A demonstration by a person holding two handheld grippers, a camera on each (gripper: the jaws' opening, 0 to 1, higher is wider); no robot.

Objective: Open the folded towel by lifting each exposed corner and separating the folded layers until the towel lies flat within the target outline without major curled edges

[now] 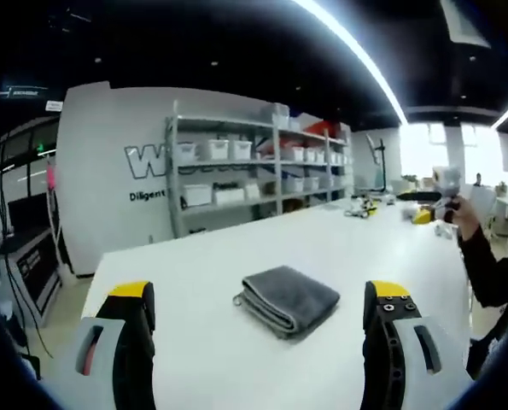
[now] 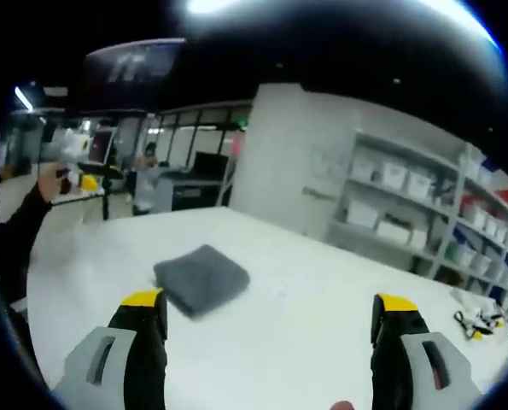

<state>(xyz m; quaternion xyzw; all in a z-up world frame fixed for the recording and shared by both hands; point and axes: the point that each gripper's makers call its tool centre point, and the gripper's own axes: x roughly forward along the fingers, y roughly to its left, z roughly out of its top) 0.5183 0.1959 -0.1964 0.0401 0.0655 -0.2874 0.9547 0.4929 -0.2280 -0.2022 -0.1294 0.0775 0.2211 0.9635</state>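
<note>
left hand-held gripper (image 1: 258,312) agape | folded towel (image 1: 289,299) lies between jaws, untouched

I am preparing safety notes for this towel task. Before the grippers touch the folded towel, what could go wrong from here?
1. The grey towel is folded into several stacked layers, so a jaw may pinch more than one layer and lift the whole bundle instead of opening it.
2. The white table looks smooth, so the towel may slide when a corner is pulled.
3. Both the left gripper and the right gripper are open and well apart from the towel; coming in from opposite sides, they could collide.
</note>
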